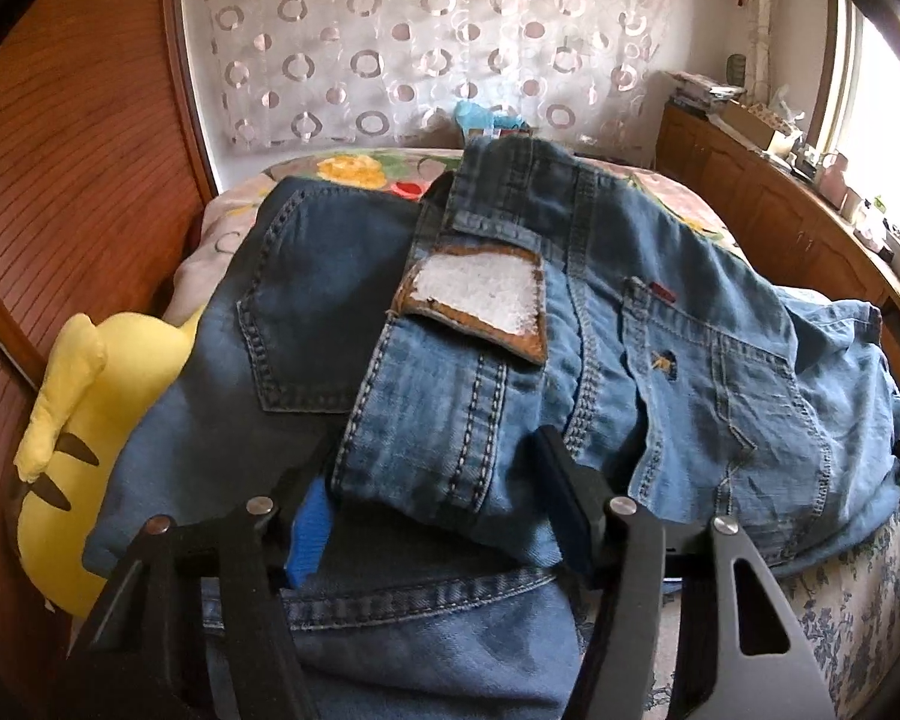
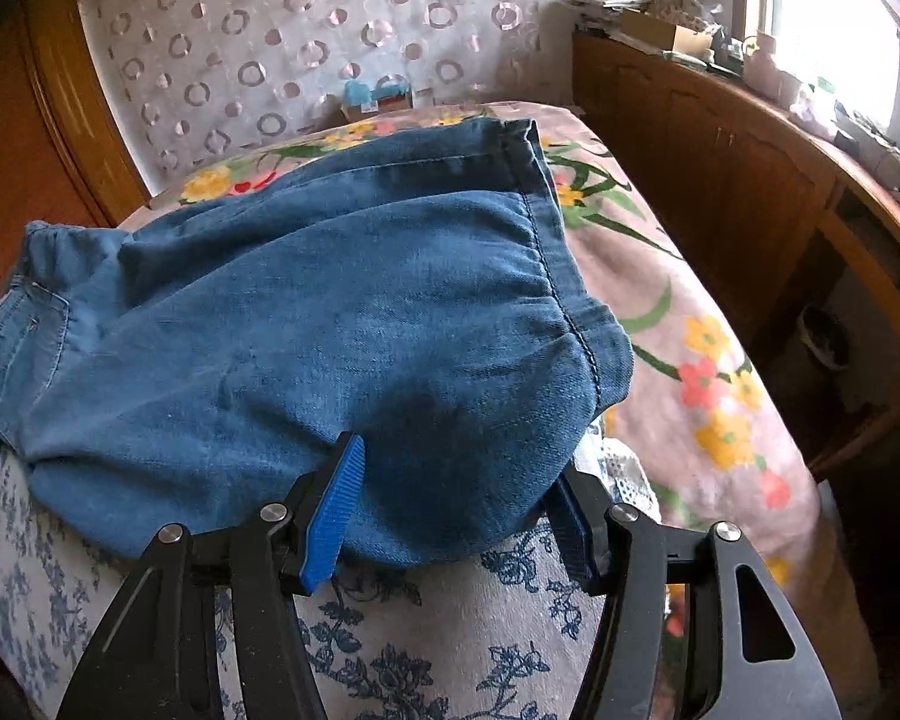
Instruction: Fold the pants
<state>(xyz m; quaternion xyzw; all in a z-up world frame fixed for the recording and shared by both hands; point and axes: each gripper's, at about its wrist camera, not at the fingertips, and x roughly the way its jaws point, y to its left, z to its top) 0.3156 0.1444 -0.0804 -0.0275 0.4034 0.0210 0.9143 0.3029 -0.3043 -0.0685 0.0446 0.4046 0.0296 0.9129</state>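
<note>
Blue denim pants (image 1: 570,324) lie bunched on the bed, back side up, showing a brown leather waist patch (image 1: 480,300) and a back pocket (image 1: 312,312). My left gripper (image 1: 435,516) points down at the near waistband fold. That fold fills the gap between the blue pads (image 1: 309,534), which stand apart. In the right wrist view the leg end of the pants (image 2: 342,324) lies with its hem (image 2: 534,180) far away. My right gripper (image 2: 456,510) straddles the near folded edge, its pads (image 2: 333,510) apart with denim between them.
The bed has a pink flowered cover (image 2: 690,360) and a blue-and-white floral cloth (image 2: 426,648) at the near edge. A yellow plush toy (image 1: 84,408) lies left of the pants. A wooden headboard (image 1: 60,180) rises at left. A cluttered wooden cabinet (image 2: 720,138) stands under the window at right.
</note>
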